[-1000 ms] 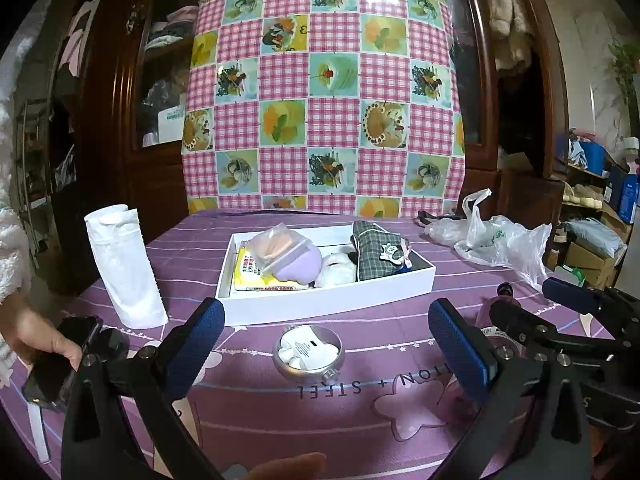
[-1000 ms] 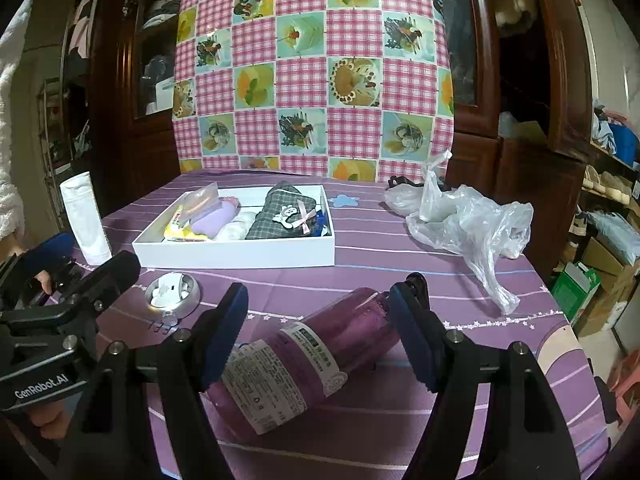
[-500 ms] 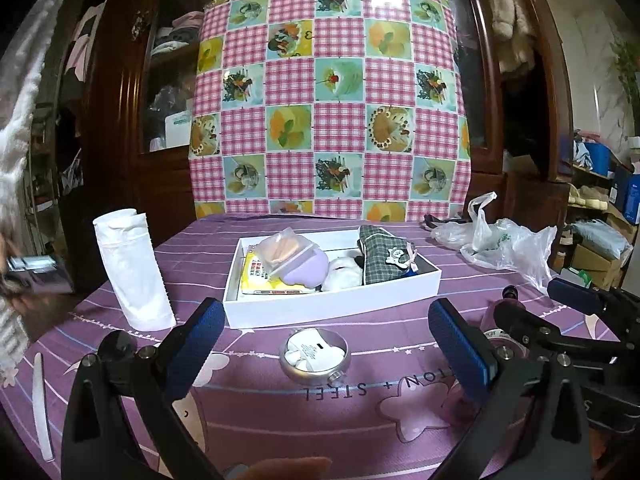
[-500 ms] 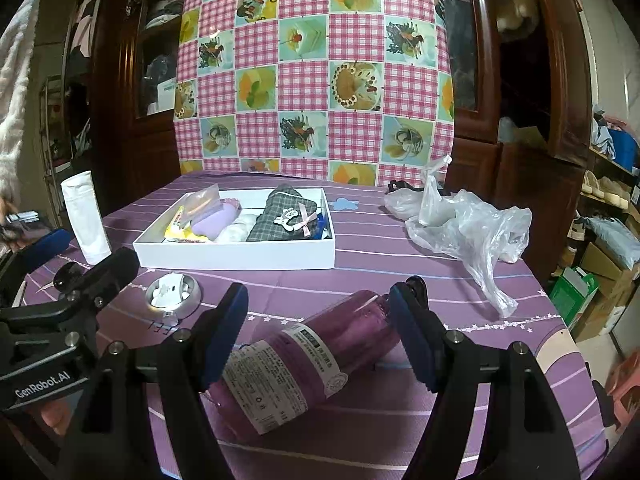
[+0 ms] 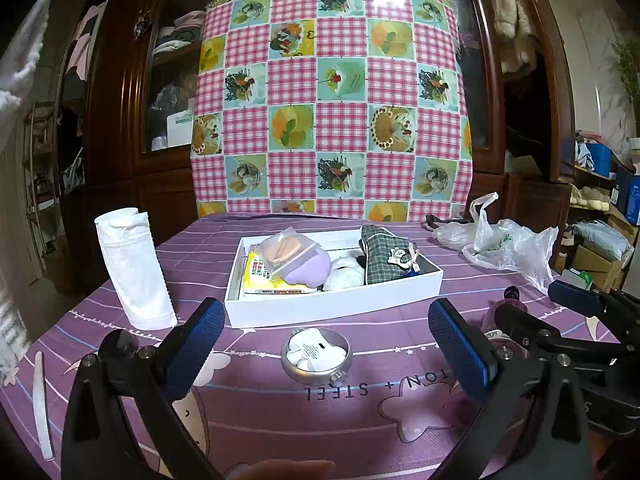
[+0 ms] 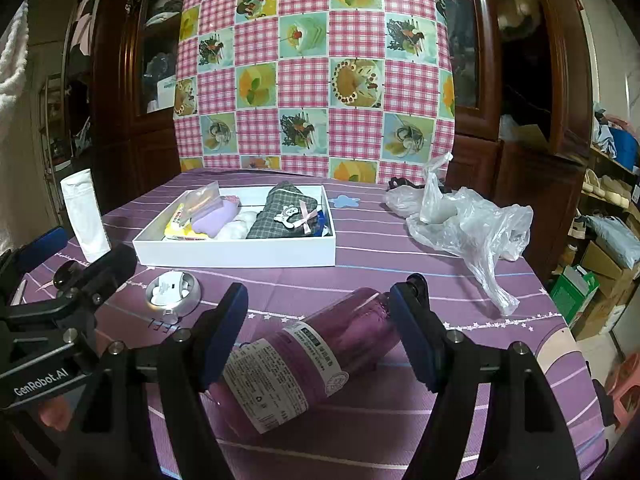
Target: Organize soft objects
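Gone from 9 o'clock since a second back: hand and phone. Both tools, left tool (image 5: 326, 332) and right tool (image 6: 318, 322), parked released, gripping nothing. Soft stuff already in white cardboard box (image 5: 336, 308) at 12 o'clock. Next, probably: pinch floppy white cloth roll (image 5: 134, 270) low, gently.

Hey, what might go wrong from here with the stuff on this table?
The bottle lies on its side between the open right gripper fingers; a nudge may roll it. The small tin sits just ahead of the open left gripper, easily knocked. The pouch rests loosely atop the box contents and may slide.
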Demonstrator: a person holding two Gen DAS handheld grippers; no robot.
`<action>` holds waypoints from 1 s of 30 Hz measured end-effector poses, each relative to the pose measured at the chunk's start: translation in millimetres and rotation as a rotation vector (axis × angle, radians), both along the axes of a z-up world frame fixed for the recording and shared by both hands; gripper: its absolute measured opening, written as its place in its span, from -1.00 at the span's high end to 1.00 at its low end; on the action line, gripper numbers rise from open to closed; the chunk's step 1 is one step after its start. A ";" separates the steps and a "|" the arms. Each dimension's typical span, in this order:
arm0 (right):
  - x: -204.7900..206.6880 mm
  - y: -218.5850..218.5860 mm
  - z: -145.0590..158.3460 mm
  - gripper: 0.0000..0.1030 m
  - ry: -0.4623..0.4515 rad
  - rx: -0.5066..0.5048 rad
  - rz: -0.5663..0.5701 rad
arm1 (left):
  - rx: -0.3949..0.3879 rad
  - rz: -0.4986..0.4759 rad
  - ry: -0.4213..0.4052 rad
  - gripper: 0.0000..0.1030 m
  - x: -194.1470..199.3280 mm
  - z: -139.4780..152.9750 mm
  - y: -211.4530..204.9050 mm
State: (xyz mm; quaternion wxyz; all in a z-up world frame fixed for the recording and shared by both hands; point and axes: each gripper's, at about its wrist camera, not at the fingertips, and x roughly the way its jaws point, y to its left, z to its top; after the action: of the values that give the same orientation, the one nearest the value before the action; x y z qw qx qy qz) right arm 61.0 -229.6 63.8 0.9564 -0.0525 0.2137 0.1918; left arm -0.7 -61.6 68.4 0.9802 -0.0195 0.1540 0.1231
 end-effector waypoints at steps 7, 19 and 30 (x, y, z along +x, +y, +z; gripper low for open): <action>-0.4 0.1 -0.1 -0.43 0.003 0.001 0.000 | -0.003 -0.002 0.008 -1.00 0.3 -1.1 0.7; -0.1 1.0 -0.9 -0.43 0.002 0.003 0.001 | 0.002 0.004 -0.003 -1.00 -1.0 -1.7 -0.6; -0.6 1.9 -1.7 -0.43 0.002 0.001 0.001 | 0.003 0.010 -0.006 -1.00 -3.0 -0.7 -1.0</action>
State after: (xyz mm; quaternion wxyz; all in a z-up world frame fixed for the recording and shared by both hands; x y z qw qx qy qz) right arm 60.4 -227.7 62.0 0.9561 -0.0518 0.2148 0.1928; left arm -3.6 -62.6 67.7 0.9800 -0.0193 0.1509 0.1281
